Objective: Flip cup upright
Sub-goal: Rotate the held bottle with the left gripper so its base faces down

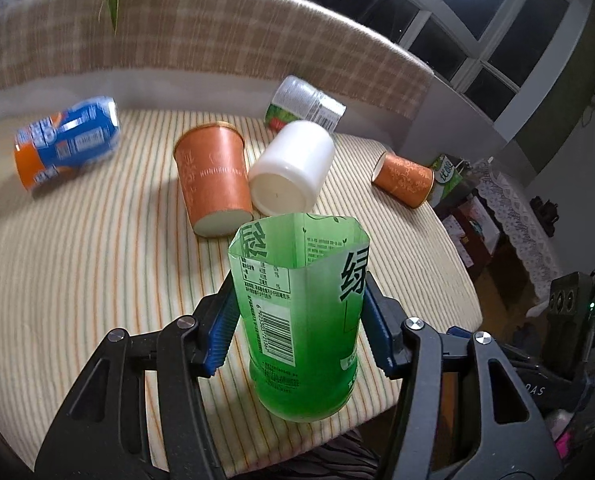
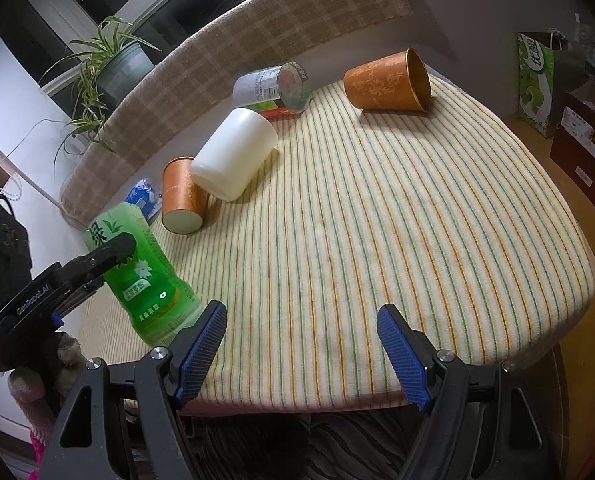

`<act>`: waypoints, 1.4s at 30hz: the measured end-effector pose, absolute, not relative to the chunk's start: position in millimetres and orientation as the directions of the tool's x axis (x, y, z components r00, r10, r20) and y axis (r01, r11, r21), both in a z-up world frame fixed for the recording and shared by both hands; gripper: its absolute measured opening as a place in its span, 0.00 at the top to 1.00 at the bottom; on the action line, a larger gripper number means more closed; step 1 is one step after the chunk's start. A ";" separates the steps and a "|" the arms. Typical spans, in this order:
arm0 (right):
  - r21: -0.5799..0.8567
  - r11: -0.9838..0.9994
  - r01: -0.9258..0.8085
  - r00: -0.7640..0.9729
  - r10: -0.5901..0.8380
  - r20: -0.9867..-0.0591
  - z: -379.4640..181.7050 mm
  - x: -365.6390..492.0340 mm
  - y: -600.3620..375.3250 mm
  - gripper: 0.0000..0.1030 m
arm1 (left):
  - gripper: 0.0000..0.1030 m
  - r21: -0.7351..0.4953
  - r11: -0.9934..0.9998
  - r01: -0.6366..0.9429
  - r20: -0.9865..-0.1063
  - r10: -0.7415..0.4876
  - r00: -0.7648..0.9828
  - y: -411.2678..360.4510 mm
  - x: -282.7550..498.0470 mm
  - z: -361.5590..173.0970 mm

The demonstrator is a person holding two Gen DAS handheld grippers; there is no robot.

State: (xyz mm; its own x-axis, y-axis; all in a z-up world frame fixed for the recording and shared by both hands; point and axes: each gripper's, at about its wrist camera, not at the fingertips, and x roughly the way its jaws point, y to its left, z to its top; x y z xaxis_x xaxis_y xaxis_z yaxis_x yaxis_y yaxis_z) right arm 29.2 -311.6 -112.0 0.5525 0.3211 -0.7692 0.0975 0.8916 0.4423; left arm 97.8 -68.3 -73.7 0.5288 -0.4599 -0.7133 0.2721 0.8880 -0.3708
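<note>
My left gripper (image 1: 297, 320) is shut on a green cut-bottle cup (image 1: 301, 320), open end up and tilted, its base near the striped cloth at the table's front edge. In the right wrist view the green cup (image 2: 145, 280) leans at the left with the left gripper's finger (image 2: 105, 254) across it. My right gripper (image 2: 301, 354) is open and empty over the front edge.
Several cups lie on their sides on the striped tablecloth (image 2: 377, 220): an orange paper cup (image 1: 213, 176), a white cup (image 1: 293, 166), a blue-orange can cup (image 1: 67, 142), a silver labelled cup (image 1: 303, 104), another orange cup (image 2: 389, 82). Boxes (image 2: 537, 80) stand at the right.
</note>
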 end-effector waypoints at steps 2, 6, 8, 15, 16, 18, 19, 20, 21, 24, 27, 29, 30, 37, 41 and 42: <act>0.443 0.891 0.098 0.553 0.321 -0.769 -112.0 29.2 -311.6 0.22 | 0.44 -0.338 0.898 0.283 -0.706 -0.441 0.554 -71.0 94.1 -69.2; 0.443 0.892 0.096 0.553 0.322 -0.768 -111.6 29.5 -311.4 0.22 | 0.44 -0.287 0.911 0.297 -0.700 -0.411 0.584 -76.5 91.7 -66.7; 0.442 0.892 0.096 0.552 0.322 -0.769 -111.5 29.5 -311.4 0.22 | 0.44 -0.269 0.915 0.302 -0.696 -0.401 0.595 -79.1 91.6 -67.2; 0.440 0.892 0.102 0.553 0.316 -0.771 -111.8 29.0 -313.2 0.22 | 0.44 -0.185 0.936 0.300 -0.679 -0.343 0.649 -86.8 96.7 -70.8; 0.440 0.892 0.103 0.553 0.316 -0.771 -112.0 29.0 -313.5 0.22 | 0.44 -0.175 0.938 0.300 -0.677 -0.336 0.655 -87.0 97.1 -71.1; 0.441 0.891 0.104 0.552 0.317 -0.771 -112.5 29.2 -314.3 0.22 | 0.44 -0.163 0.941 0.296 -0.676 -0.325 0.662 -87.6 99.0 -73.3; 0.440 0.892 0.103 0.552 0.317 -0.771 -112.5 29.1 -314.3 0.22 | 0.44 -0.160 0.942 0.295 -0.676 -0.323 0.663 -87.8 99.7 -74.6; 0.440 0.892 0.103 0.552 0.317 -0.771 -112.5 29.2 -314.0 0.22 | 0.44 -0.157 0.943 0.294 -0.676 -0.320 0.664 -88.0 100.1 -75.8; 0.439 0.893 0.102 0.552 0.317 -0.772 -112.5 29.3 -313.6 0.22 | 0.44 -0.154 0.943 0.294 -0.675 -0.318 0.666 -88.5 100.1 -76.5; 0.439 0.893 0.099 0.551 0.318 -0.771 -112.3 29.8 -312.9 0.22 | 0.44 -0.139 0.945 0.298 -0.671 -0.311 0.673 -90.4 98.4 -77.7; 0.439 0.893 0.099 0.550 0.319 -0.772 -112.7 30.8 -312.7 0.22 | 0.44 -0.129 0.943 0.305 -0.668 -0.310 0.676 -91.5 95.4 -78.9; 0.438 0.893 0.099 0.551 0.317 -0.772 -112.5 30.5 -312.3 0.22 | 0.44 -0.125 0.943 0.308 -0.666 -0.310 0.679 -91.6 92.6 -79.6; 0.438 0.893 0.099 0.551 0.317 -0.772 -112.5 30.7 -312.2 0.22 | 0.44 -0.124 0.943 0.310 -0.665 -0.311 0.679 -91.2 91.7 -79.5; 0.437 0.894 0.093 0.552 0.319 -0.770 -111.6 30.9 -309.3 0.22 | 0.44 -0.120 0.937 0.329 -0.665 -0.322 0.674 -90.3 82.7 -79.5; 0.437 0.895 0.088 0.551 0.321 -0.770 -110.3 31.5 -306.4 0.22 | 0.44 -0.135 0.933 0.335 -0.667 -0.335 0.665 -88.3 78.1 -80.1; 0.437 0.895 0.087 0.552 0.322 -0.770 -110.0 31.6 -306.2 0.22 | 0.44 -0.139 0.932 0.335 -0.667 -0.338 0.664 -87.9 76.9 -80.2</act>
State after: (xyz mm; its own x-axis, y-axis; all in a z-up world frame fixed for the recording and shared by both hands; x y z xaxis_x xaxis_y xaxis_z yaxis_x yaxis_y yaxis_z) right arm 31.6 -306.2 -110.0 0.5515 0.3219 -0.7695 0.0868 0.8954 0.4367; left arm 76.9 -87.9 -80.2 0.6636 -0.3379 -0.6674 0.3347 0.9320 -0.1391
